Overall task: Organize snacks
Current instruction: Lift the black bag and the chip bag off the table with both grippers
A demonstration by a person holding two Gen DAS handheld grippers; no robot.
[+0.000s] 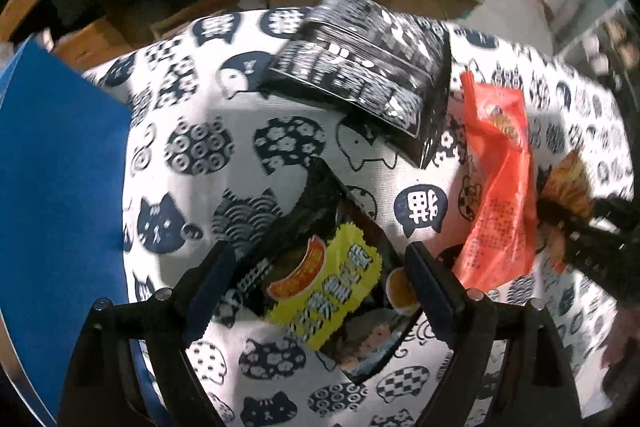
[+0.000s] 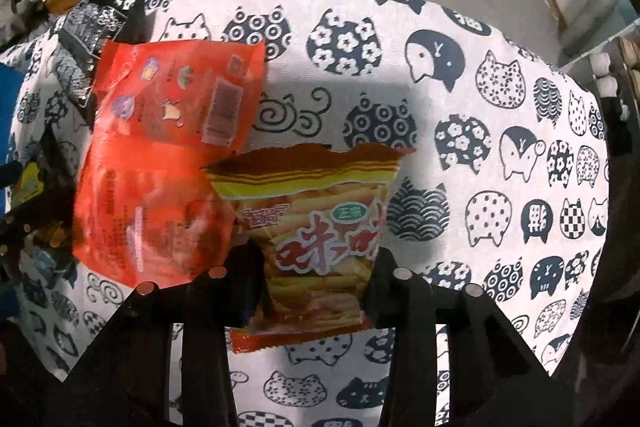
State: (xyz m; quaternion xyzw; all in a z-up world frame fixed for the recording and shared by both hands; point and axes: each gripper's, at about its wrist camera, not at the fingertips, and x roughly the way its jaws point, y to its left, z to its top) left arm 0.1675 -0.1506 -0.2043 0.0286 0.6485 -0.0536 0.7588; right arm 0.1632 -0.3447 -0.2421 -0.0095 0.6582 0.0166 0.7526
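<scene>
Grasp stage: right gripper point(image 2: 316, 267) clamps the chips packet point(image 2: 316, 227) on the cat-print cloth point(image 2: 500, 107); left gripper point(image 1: 320, 283), jaws wide, straddles the yellow-labelled packet point(image 1: 324, 283). Centre pads before closing.

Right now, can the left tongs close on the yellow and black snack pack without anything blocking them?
Probably yes. The left tongs stand open straddling the yellow and black snack pack, nothing lying over it. The orange packet lies off to one side, clear of the fingers.
</scene>
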